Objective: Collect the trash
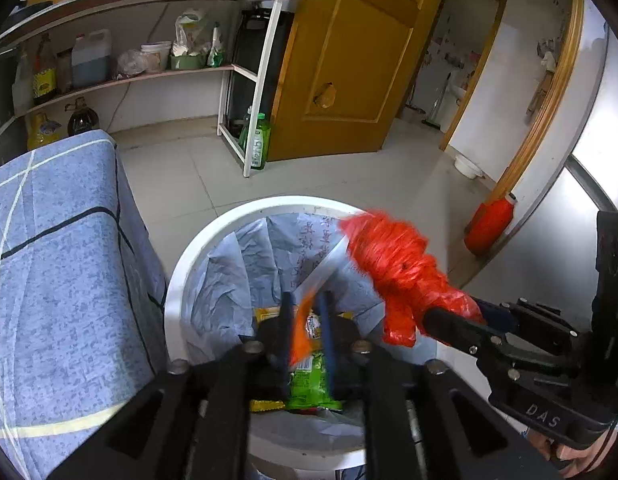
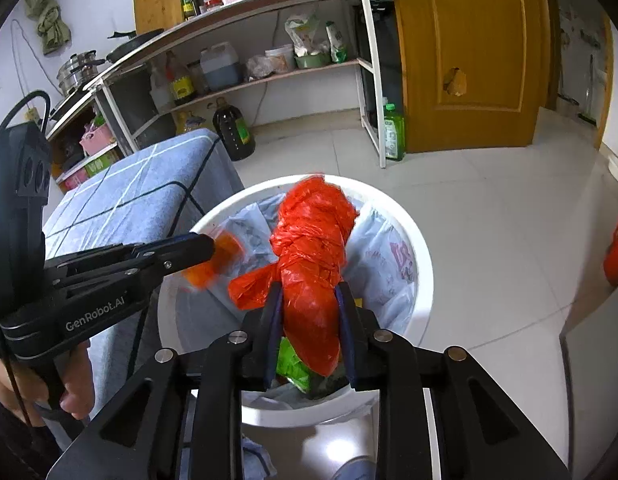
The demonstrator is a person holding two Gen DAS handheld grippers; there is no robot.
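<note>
Kitchen floor of pale tiles [image 2: 489,208] carried a white trash bin [image 1: 181,264] lined with a grey-blue bag [image 1: 229,280], just beside a table [image 1: 61,240] draped in blue checked cloth.

Left tongs [image 1: 305,320] were pinched on an orange and clear wrapper [image 1: 305,316], which was blurred; its upper end rose above the fingers [image 1: 287,320] and it hung over the bin opening. From the right wrist view the same tongs [image 2: 213,246] came in from the left with the orange wrapper [image 2: 213,260] at their tip, over the bin's near-left rim.

Right tongs [image 2: 309,312] were clamped on a knotted red plastic bag [image 2: 313,248], the blue-padded fingers [image 2: 273,320] pressing both sides of its lower part. The bundle stood tilted over the bin, its top reaching toward the far rim. From the left wrist view the red plastic bag [image 1: 401,268] extended up and left from the right tongs [image 1: 433,316], above the bin's right side.

Inside the bin lay a green packet [image 1: 309,388] and a yellow wrapper [image 1: 265,404]. Beyond stood white-framed shelving [image 2: 369,80] with bottles and jugs, and an orange wooden door [image 2: 469,60]. A red container [image 1: 491,224] sat on the floor by the door frame.
</note>
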